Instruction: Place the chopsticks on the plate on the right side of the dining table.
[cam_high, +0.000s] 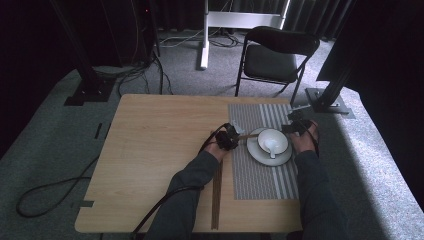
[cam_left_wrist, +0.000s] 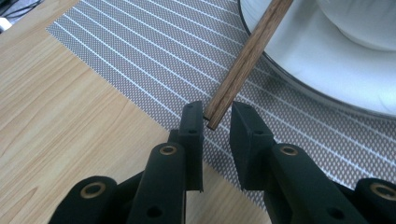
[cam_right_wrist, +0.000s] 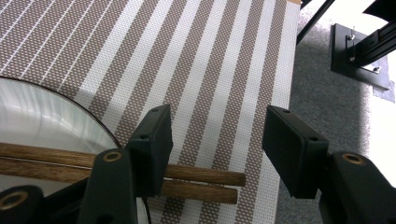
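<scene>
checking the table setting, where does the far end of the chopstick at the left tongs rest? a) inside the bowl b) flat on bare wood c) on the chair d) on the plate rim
d: in the left gripper view the chopstick runs from between the left tongs up over the rim of the white plate.

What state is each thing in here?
left gripper: open, jaws either side of a chopstick end
right gripper: open wide
chopsticks: lying across the plate rim
bowl: upright on the plate, spoon inside
folding chair: unfolded, empty
</scene>
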